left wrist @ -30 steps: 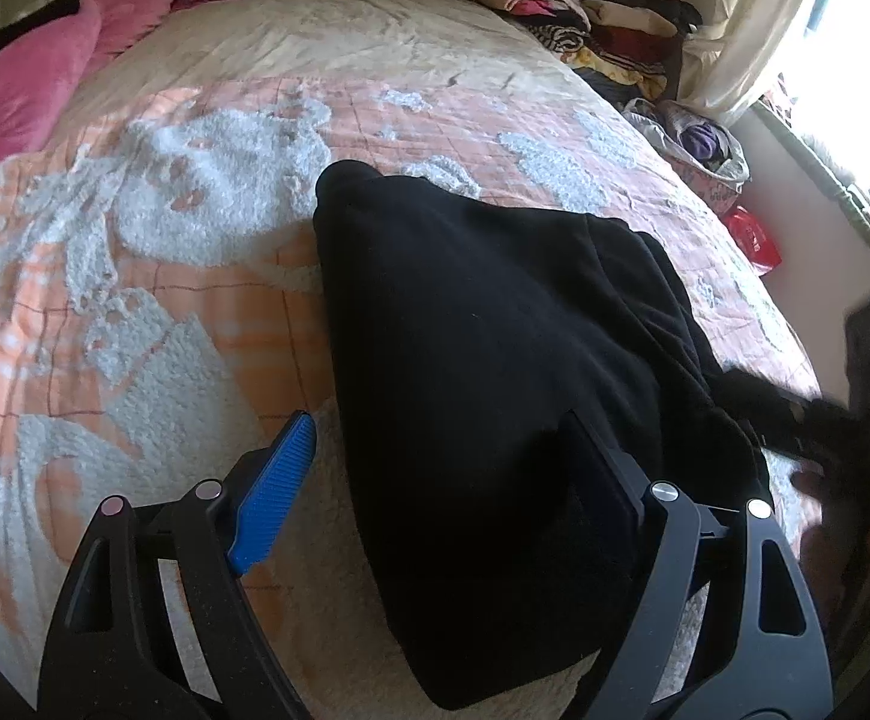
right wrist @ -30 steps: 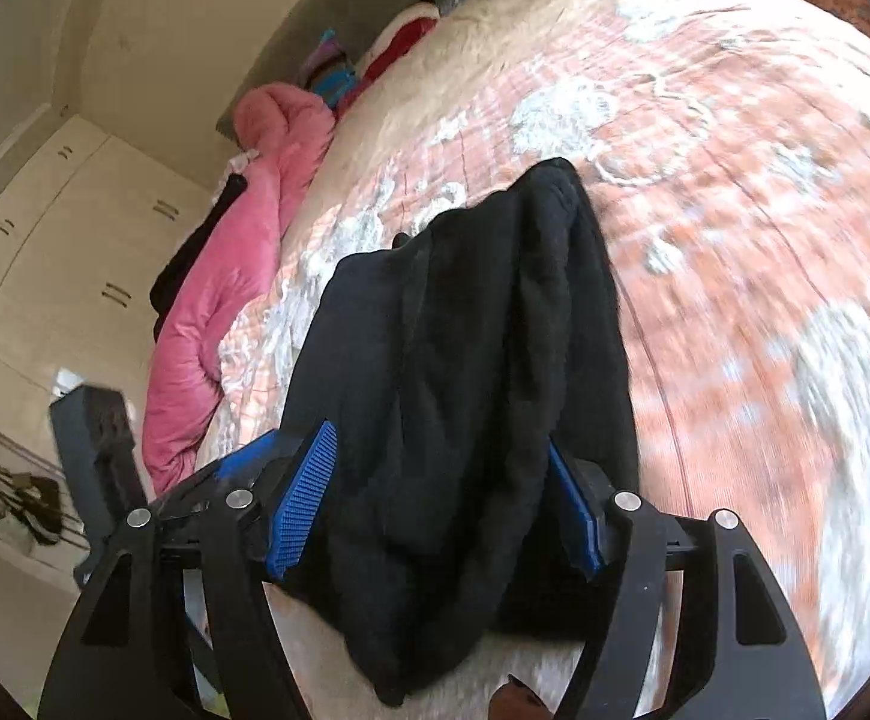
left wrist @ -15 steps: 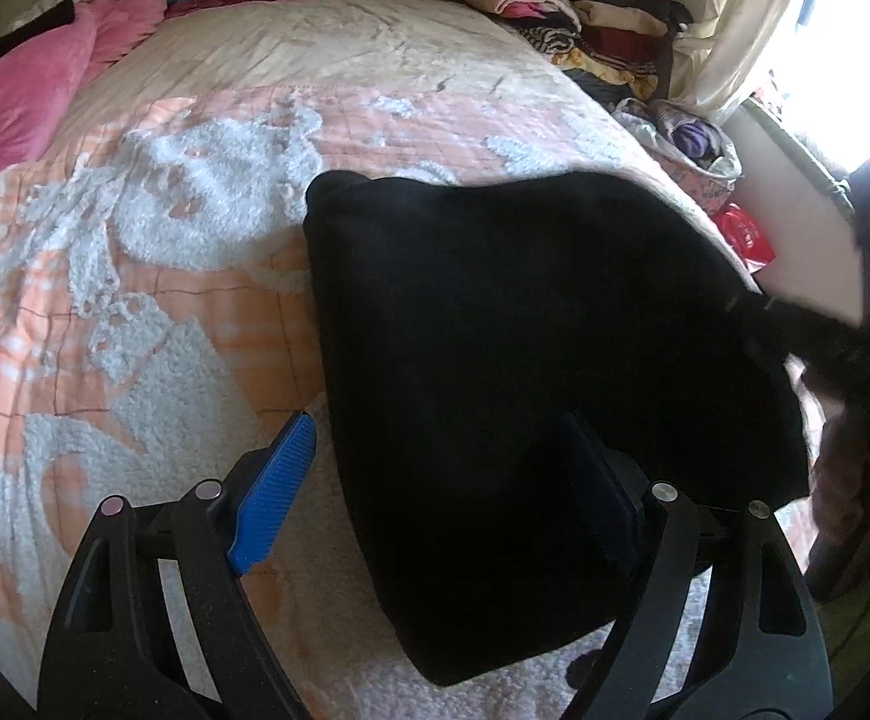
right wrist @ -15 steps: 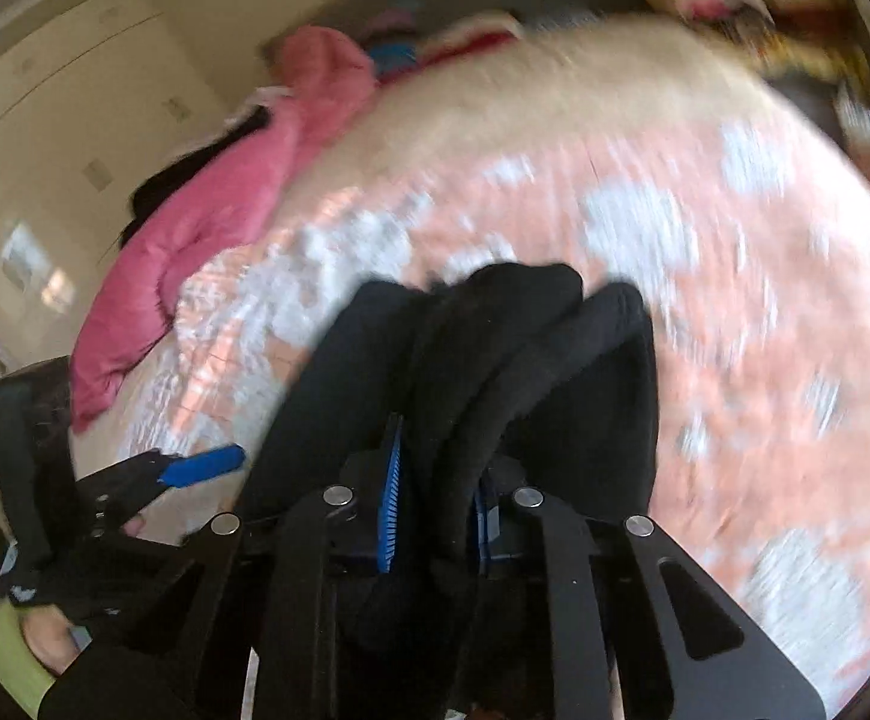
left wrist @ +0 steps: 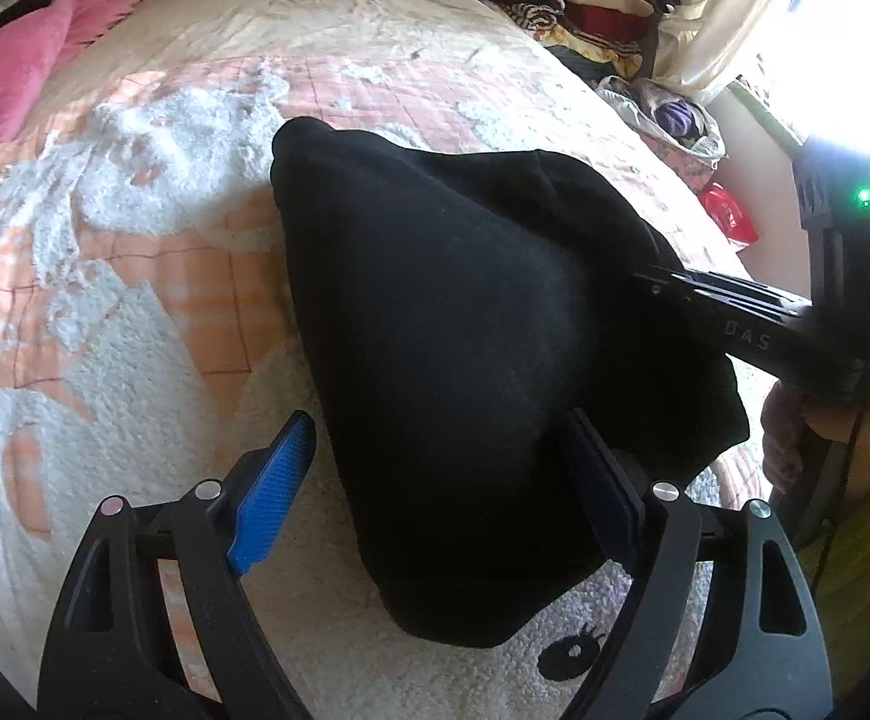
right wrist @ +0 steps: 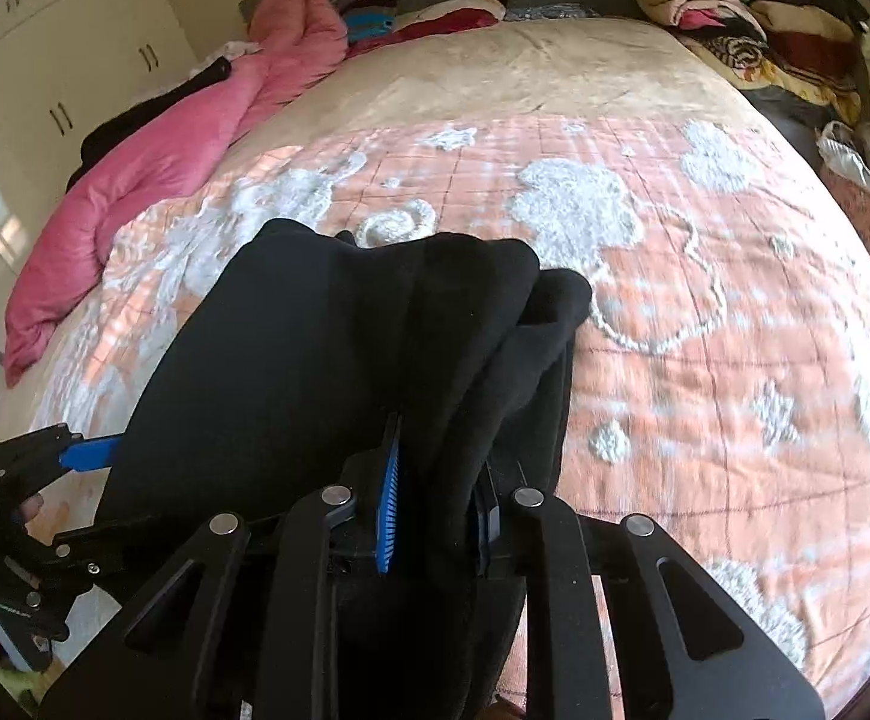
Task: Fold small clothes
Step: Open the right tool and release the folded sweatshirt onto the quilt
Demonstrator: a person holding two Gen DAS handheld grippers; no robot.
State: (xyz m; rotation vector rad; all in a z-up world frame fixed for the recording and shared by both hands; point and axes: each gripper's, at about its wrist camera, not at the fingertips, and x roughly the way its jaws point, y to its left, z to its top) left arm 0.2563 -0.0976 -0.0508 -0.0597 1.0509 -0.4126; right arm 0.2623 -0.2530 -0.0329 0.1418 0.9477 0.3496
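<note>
Clearly the fold is only partly done. From the left wrist, the black garment (left wrist: 465,360) lies bunched on the bed (left wrist: 135,240), its right edge lifted by the right gripper (left wrist: 663,282), so flattening and further folds remain. The left gripper (left wrist: 435,492) hangs angled down over the near hem, jaws spread wide and gripping nothing, though cloth lies between them. From the right wrist, the right gripper (right wrist: 435,504) is pinched tight on a gathered fold of cloth and tilted downward; the left gripper (right wrist: 75,456) waits at the garment's far side.
</note>
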